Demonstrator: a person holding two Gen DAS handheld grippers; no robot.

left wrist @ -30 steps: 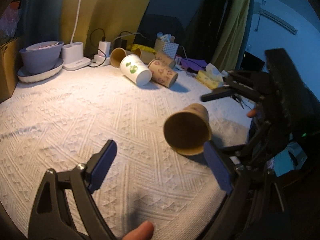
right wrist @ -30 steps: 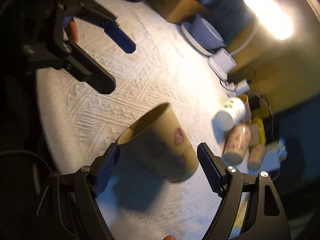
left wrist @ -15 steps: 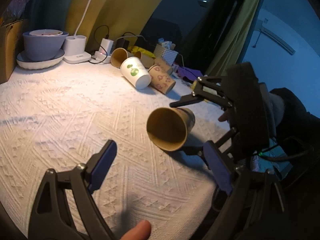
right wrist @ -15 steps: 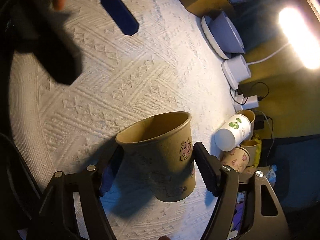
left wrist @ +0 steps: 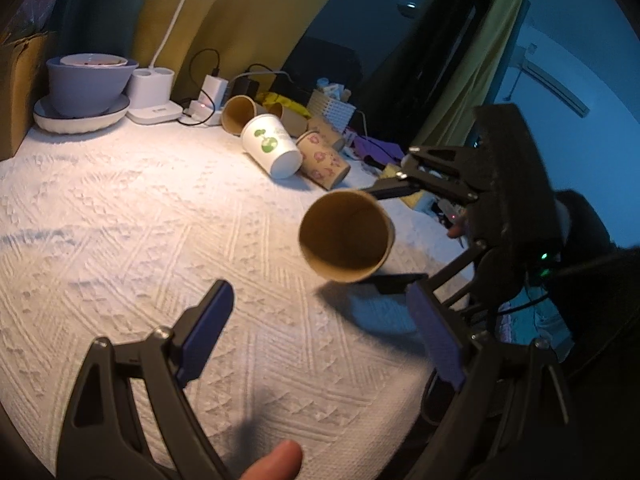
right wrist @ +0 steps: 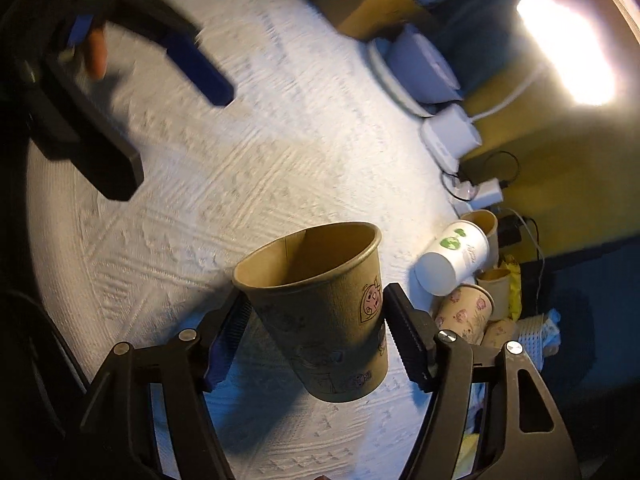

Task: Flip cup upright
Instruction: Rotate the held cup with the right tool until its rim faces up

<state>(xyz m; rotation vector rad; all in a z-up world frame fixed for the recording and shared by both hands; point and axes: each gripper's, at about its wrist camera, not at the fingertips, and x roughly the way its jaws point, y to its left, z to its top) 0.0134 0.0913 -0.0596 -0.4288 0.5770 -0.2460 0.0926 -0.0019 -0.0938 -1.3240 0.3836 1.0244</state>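
Note:
A brown paper cup [right wrist: 320, 312] with pig drawings is held between the fingers of my right gripper [right wrist: 316, 332], lifted off the white tablecloth [right wrist: 240, 168]. In the left wrist view the cup [left wrist: 346, 236] hangs above the cloth with its open mouth facing the camera, and the right gripper [left wrist: 384, 236] grips it from the right. My left gripper [left wrist: 320, 336] is open and empty, low over the cloth, short of the cup. It shows at the upper left in the right wrist view [right wrist: 132, 120].
Several paper cups lie on their sides at the back: a white cup with a green logo [left wrist: 272, 150], a pig-print cup [left wrist: 324, 160], a brown cup [left wrist: 238, 114]. A grey bowl on a plate [left wrist: 86, 88], a lamp base [left wrist: 154, 96] and chargers stand at the back left.
My right gripper closed on the brown cup, lifted it off the cloth and is turning it, mouth rising. The left gripper stayed open and pulled back slightly.

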